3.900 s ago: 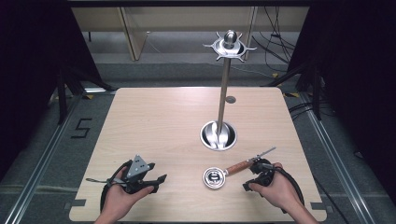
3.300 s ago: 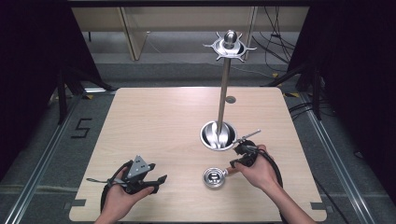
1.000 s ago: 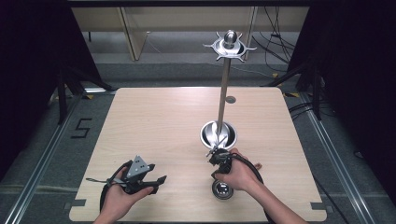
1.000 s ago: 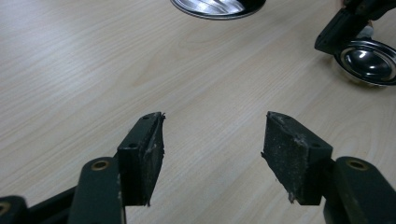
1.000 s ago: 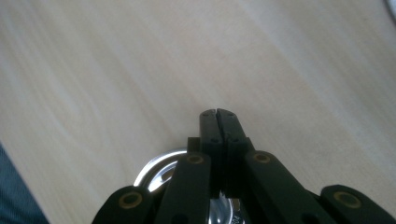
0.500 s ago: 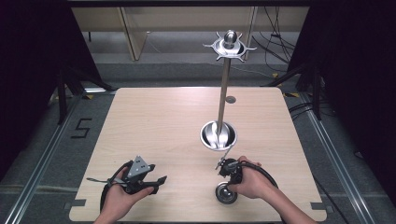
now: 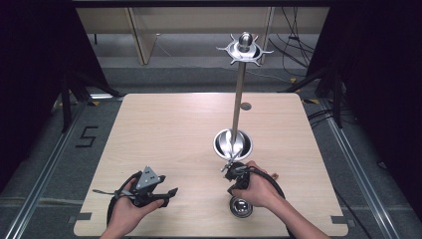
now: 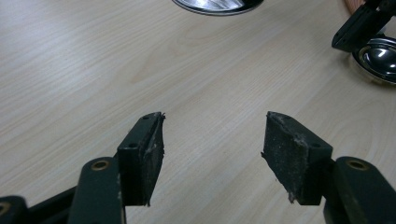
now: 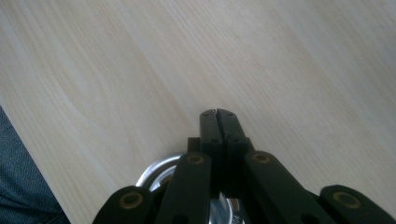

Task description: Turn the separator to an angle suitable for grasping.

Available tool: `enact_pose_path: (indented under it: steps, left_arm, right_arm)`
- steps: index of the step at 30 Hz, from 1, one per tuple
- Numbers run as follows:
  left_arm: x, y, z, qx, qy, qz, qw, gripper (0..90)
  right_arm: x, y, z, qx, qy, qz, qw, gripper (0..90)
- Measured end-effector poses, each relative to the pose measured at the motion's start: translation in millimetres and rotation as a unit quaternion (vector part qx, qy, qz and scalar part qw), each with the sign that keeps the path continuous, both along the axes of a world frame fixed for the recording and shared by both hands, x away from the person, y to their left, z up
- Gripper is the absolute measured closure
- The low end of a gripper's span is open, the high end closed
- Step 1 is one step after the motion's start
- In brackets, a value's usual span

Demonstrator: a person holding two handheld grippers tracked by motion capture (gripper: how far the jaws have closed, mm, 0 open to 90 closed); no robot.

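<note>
A small steel bowl-shaped utensil [image 7: 241, 206] lies near the table's front edge, just below my right hand. Its shiny rim [image 9: 156, 172] peeks out from under my right gripper [image 9: 217, 114], whose jaws are pressed together with nothing visible between the tips. Seen from above, that gripper [image 7: 231, 172] sits just in front of the stand's base; any handle on the utensil is hidden by the hand. My left gripper [image 8: 212, 140] rests at the front left [image 7: 168, 195], open, with bare wood between its pads. The left gripper view catches the utensil [image 8: 379, 55] at far right.
A tall steel stand [image 7: 239, 94] rises from a round dish-like base [image 7: 233, 143] right of centre, topped by a ring of hooks [image 7: 244, 47]. The light wooden table [image 7: 174, 129] stretches wide to the left and back. Dark floor and cables surround it.
My right hand has come left from the bowl's right side and now lies over it. The bowl has slid toward the front edge and its reddish handle is hidden. The left hand has stayed still.
</note>
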State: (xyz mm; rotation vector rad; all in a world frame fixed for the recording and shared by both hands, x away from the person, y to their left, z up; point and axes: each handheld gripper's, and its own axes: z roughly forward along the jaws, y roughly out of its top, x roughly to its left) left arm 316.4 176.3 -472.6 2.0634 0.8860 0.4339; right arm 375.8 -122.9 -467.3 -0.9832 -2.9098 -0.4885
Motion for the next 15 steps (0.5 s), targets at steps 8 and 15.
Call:
enact_pose_path:
  steps: [8, 15]
  left_arm:
    - [-0.1, -1.0, 1.2, 0.009, 0.0, -0.003, 1.0, 37.4]
    - [-0.8, -0.6, 0.9, 0.007, 0.014, 0.0, 0.9999, 37.4]
  right_arm:
    - [-2.2, 14.3, -6.9, -0.002, 0.01, 0.005, 0.9999, 90.0]
    - [-5.7, 14.0, -10.4, -0.034, 0.027, 0.035, 0.9984, 90.0]
